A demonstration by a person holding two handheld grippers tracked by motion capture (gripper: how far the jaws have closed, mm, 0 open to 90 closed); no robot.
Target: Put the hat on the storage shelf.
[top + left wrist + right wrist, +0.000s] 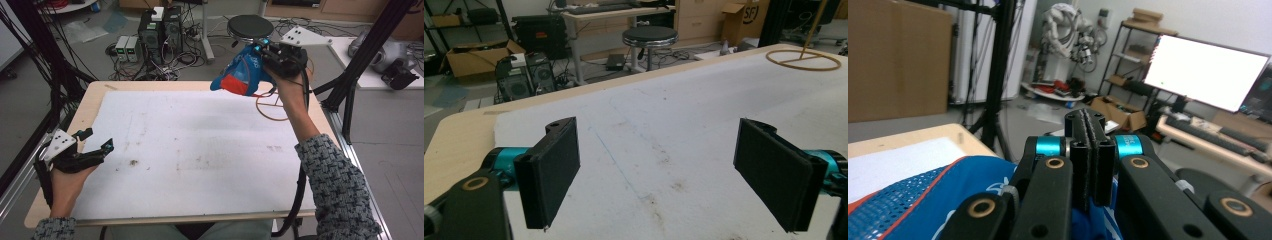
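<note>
At the table's near-left corner: left gripper (95, 145) low over the white mat (200, 150), held in a hand (67, 182), jaws released and standing wide, nothing between them; in the left gripper view (659, 170), bare stained mat between the two black pads (551, 170). Across the middle, nothing but faint brown marks on the mat. Toward the far-right corner, thin wooden ring (272, 107) flat on the table, partly behind the raised arm. Above that corner, right gripper (262, 52) lifted well clear of the surface, jaws clenched on a blue mesh garment with a red-orange patch (237, 75), cloth bunched and hanging off the tips toward the left. Seen in the right gripper view (1090, 150), pads pressed together, blue fabric (923, 195) spilling beneath and to the left.
</note>
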